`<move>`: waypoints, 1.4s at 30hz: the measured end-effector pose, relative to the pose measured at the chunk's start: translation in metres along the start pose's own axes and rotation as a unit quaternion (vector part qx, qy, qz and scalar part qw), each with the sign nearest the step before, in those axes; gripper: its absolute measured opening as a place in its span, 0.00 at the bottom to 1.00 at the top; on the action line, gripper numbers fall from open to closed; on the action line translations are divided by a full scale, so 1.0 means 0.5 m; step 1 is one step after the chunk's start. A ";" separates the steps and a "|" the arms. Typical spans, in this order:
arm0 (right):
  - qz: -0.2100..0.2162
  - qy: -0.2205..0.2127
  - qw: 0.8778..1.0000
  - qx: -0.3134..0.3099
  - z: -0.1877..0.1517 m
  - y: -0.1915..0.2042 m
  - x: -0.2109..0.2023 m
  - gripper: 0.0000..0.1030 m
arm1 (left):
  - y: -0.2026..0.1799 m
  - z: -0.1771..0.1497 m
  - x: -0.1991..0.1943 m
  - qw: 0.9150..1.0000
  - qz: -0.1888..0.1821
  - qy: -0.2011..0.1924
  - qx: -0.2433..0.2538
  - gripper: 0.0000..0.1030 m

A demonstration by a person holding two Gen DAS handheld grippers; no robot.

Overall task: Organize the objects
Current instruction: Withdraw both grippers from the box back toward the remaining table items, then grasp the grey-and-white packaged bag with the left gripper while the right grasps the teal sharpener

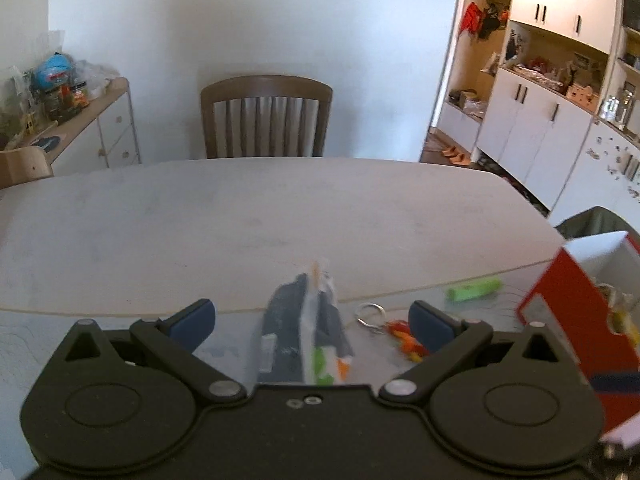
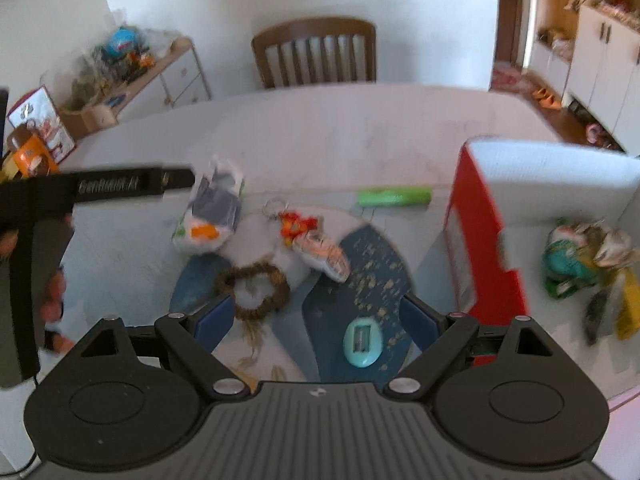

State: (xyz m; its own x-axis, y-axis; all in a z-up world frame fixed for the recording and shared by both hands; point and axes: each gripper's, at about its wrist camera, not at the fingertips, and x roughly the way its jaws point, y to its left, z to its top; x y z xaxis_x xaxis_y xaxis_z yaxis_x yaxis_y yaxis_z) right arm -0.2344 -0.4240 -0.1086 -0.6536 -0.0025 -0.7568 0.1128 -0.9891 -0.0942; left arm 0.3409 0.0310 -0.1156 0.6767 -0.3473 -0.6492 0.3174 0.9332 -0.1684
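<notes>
My left gripper (image 1: 314, 318) is open, its blue pads wide apart. A dark blue and white plastic packet (image 1: 304, 332) lies on the table between them, apart from both pads. In the right wrist view the same packet (image 2: 212, 216) sits just under the left gripper's black finger (image 2: 176, 179). My right gripper (image 2: 318, 320) is open and holds nothing. Below it lie a brown woven ring (image 2: 252, 288) and a teal oval object (image 2: 362, 342). A keyring with a red-orange charm and a small shoe (image 2: 316, 248) lies in the middle. A green tube (image 2: 394, 196) lies further back.
An open red and white box (image 2: 488, 220) stands at the right, with colourful packets (image 2: 580, 260) inside. A blue patterned mat (image 2: 372, 268) covers part of the table. A wooden chair (image 1: 266, 116) stands at the far edge. A person's hand (image 2: 52, 292) holds the left tool.
</notes>
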 end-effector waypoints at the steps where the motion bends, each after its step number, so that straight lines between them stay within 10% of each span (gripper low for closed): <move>1: -0.008 0.003 1.000 -0.004 -0.002 0.000 0.010 0.87 | 0.003 -0.001 0.011 1.000 0.000 0.005 -0.002 0.99; 12: -0.042 0.045 0.998 -0.010 -0.027 -0.015 0.102 0.87 | 0.018 -0.010 0.109 0.999 -0.001 0.051 -0.004 0.95; 42: -0.085 0.069 0.994 0.000 -0.019 -0.040 0.145 0.29 | 0.053 -0.028 0.154 0.993 -0.038 0.115 -0.009 0.40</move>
State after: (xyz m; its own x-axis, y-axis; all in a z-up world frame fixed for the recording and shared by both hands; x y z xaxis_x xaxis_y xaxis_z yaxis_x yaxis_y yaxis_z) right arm -0.2770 -0.4032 -0.1679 -0.5546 0.1839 -0.8115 0.0106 -0.9736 -0.2279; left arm 0.3919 0.0303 -0.1806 0.4815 -0.3883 -0.7857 0.3485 0.9074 -0.2349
